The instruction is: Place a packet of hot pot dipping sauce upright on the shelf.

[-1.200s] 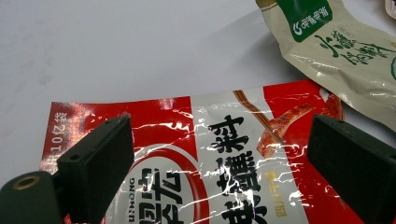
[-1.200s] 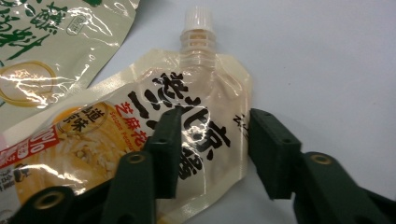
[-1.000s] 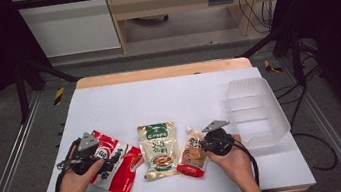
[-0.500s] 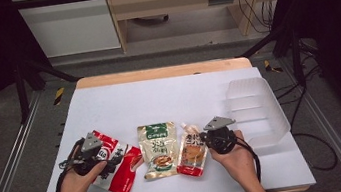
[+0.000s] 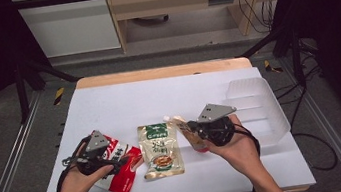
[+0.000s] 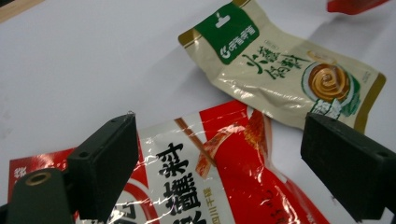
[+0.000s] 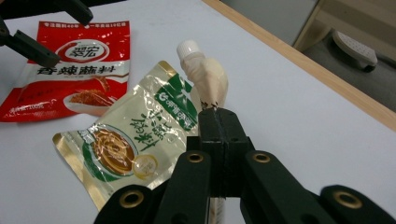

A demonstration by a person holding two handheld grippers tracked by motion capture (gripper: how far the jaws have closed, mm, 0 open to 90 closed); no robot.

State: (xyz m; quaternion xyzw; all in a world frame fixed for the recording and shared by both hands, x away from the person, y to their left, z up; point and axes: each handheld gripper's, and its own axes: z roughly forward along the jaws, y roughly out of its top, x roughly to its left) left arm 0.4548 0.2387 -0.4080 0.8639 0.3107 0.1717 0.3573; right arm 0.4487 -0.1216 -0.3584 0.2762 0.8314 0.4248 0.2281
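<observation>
My right gripper (image 7: 212,122) is clamped on the edge of a small spouted pouch (image 7: 205,77), lifted clear of the white table (image 5: 158,97) beside the clear plastic bin (image 5: 256,109). The pouch looks light, soft and floppy — likely slick film, so I judge the flat seam the safest place to pinch, not the bulging belly or the white cap. My left gripper (image 6: 224,163) hovers with jaws wide apart over the red sachet (image 6: 224,186), touching nothing. Its label carries a round logo and large Chinese characters. Between them lies the beige sachet (image 5: 160,150) — green header, Chinese script, a bowl pictured; I cannot make out the brand.
</observation>
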